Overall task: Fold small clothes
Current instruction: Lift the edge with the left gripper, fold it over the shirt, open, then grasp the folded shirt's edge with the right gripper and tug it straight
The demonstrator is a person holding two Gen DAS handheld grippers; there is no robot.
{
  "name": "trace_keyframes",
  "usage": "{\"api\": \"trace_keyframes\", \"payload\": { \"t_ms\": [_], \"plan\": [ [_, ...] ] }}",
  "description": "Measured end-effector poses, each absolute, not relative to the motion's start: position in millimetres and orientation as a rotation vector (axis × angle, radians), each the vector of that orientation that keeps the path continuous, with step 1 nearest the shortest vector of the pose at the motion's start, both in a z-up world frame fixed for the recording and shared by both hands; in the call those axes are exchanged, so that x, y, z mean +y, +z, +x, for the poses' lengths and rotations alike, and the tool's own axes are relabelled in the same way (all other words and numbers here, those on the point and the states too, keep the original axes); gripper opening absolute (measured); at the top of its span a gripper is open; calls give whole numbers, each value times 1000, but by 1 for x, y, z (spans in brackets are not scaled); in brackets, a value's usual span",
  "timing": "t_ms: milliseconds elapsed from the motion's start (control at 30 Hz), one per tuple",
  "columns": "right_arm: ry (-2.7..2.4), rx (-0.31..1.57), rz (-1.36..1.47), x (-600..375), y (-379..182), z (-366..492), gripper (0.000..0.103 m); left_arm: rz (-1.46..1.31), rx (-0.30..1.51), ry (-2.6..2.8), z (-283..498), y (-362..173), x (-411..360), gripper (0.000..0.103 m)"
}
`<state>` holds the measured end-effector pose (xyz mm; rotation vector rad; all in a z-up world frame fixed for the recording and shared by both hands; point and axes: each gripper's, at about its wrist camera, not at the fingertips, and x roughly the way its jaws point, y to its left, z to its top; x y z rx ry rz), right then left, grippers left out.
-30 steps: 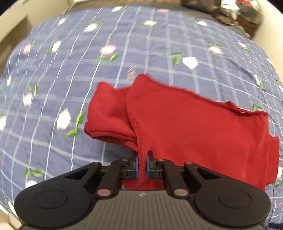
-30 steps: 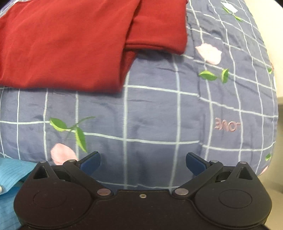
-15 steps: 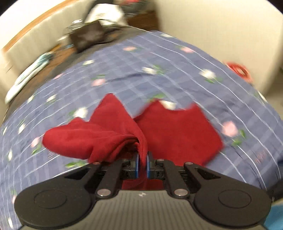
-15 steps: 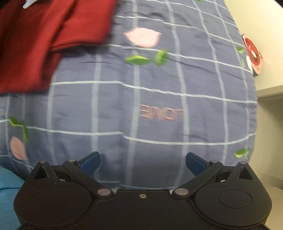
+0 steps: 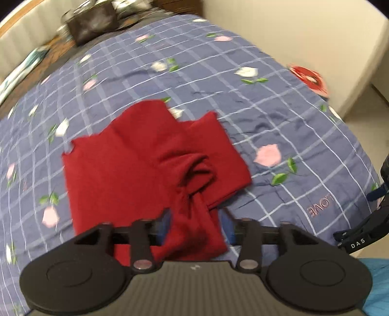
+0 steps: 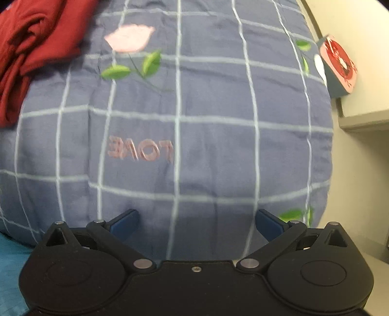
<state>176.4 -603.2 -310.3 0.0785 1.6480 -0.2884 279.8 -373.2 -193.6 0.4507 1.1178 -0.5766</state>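
Observation:
A dark red garment [image 5: 126, 167] lies partly folded on the blue checked bedspread [image 5: 279, 126], with a bunched sleeve on its right half. My left gripper [image 5: 194, 227] is open just above its near edge. A strip of the red cloth lies loose between the blue pads [image 5: 162, 226]. In the right wrist view only the garment's crumpled edge [image 6: 36, 36] shows, at the top left. My right gripper [image 6: 197, 224] is open over bare bedspread [image 6: 194, 109] near the pink "LOVE" lettering, with nothing between its fingers. It also shows at the right edge of the left wrist view [image 5: 364, 231].
A light blue cloth [image 5: 374, 279] lies at the near edge, also seen as blue cloth [image 6: 9, 255]. A red and pink item [image 5: 308, 77] sits at the bed's right edge by the cream wall. A dark bag [image 5: 92, 21] lies at the far end.
My left gripper swung the red cloth across the garment, then opened and let it go. The right gripper drifted right, away from the garment, staying open.

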Motion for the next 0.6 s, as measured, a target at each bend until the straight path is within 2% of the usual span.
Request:
{"api": "trace_keyframes", "payload": {
  "t_ms": [33,67,133,233,433,533,600],
  "plan": [
    [-274,1623,94,-603,-308,182,102,429,1131,-548,283,-192,-367,74],
    [-259,1591,115,-603,-305,190,102,403,1146,-504,285,-191,-358,78],
    [-234,1515,171,-596,-292,206,102,375,1163,-411,289,-189,-341,93],
    [-167,1413,313,-592,-283,230,102,346,1178,-228,294,-187,-311,99],
    [-62,1283,555,-552,-249,291,102,235,1244,33,294,-181,-252,102],
    [-51,1271,614,-544,-253,317,97,189,1270,113,285,-177,-233,102],
    [-64,1273,632,-538,-257,331,89,173,1286,151,277,-174,-223,102]
  ]
}}
